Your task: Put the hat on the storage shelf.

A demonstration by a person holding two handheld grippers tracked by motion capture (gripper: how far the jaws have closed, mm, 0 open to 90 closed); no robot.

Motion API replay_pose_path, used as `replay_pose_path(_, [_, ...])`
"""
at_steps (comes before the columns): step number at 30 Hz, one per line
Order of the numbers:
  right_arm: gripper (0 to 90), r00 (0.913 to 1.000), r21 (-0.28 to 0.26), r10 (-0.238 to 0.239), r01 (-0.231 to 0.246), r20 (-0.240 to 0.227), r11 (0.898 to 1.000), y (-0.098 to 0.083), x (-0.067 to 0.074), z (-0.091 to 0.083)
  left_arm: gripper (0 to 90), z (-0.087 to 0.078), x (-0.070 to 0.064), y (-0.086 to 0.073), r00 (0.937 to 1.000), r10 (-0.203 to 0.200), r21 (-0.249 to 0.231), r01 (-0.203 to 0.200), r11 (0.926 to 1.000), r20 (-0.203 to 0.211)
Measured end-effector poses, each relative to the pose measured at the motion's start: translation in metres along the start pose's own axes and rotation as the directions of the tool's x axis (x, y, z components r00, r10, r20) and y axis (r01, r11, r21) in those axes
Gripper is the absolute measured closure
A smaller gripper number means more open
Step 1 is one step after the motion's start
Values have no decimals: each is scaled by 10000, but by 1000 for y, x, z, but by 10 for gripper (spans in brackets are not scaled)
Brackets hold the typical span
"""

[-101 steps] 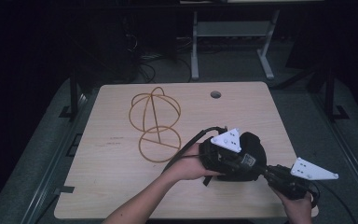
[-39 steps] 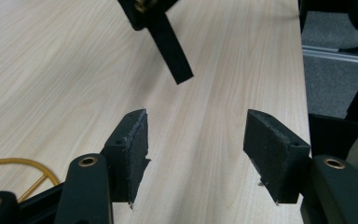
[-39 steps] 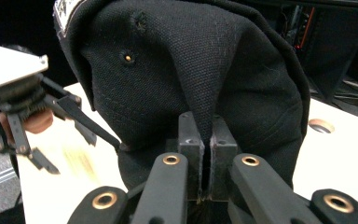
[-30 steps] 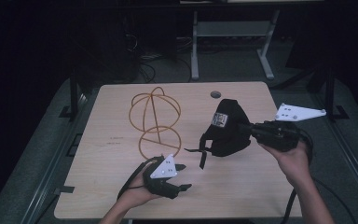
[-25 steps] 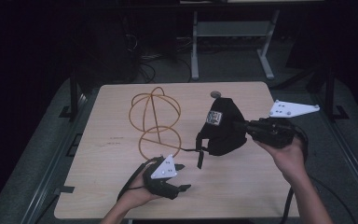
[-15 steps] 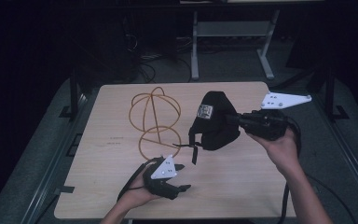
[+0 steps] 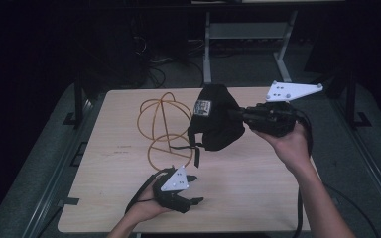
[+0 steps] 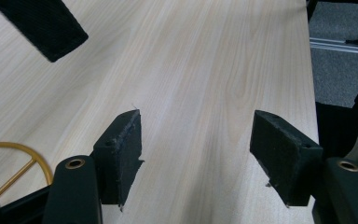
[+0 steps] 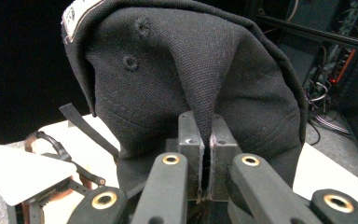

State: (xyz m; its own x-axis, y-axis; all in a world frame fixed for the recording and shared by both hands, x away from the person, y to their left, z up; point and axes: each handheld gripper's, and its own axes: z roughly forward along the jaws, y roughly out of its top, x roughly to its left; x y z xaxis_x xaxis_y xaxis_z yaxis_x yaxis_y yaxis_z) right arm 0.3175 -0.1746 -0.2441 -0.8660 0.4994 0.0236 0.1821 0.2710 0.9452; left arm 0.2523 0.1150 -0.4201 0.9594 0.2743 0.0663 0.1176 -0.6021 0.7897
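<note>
Two grippers in play. The right gripper (image 7: 234, 113) pinches a fold of the black cap (image 7: 216, 124) tight between its jaws and holds it clear above the table (image 7: 258, 188), just right of the gold wire stand (image 7: 162, 124); a strap dangles below the cap. The left gripper (image 7: 194, 189) rests low at the near edge, jaws spread with only bare wood between them. Step in hand, as judged: carrying the cap toward the stand. The next move calls for bringing the cap's open underside over the wire dome, then lowering before release; the left gripper could steady the stand.
</note>
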Motion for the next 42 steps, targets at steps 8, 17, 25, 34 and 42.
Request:
replay_pose_path(8, [866, 9990, 216, -355, 360, -268, 9991, 25, 5, 16, 338, -2, 1, 0, 10000, -60, -50, 60, 10000, 3])
replay_pose_path(17, [866, 9955, 521, -783, 811, -535, 9953, 48, 10, 43, 348, -2, 6, -4, 9999, -91, 28, 92, 10000, -82])
replay_pose_path(25, [866, 9929, 661, -812, 871, -872, 9940, 67, 11, 67, 347, 0, 4, -4, 10000, -13, 49, 14, 10000, -71])
replay_pose_path(34, [866, 9905, 1120, -959, 1067, -985, 9880, 78, 12, 92, 348, 1, 5, -5, 9999, 128, 206, -127, 9997, -67])
replay_pose_path(42, [867, 9904, 1195, -883, 1009, -1061, 9877, 87, 10, 106, 348, 4, 6, -4, 10000, 87, 202, -87, 9998, 1])
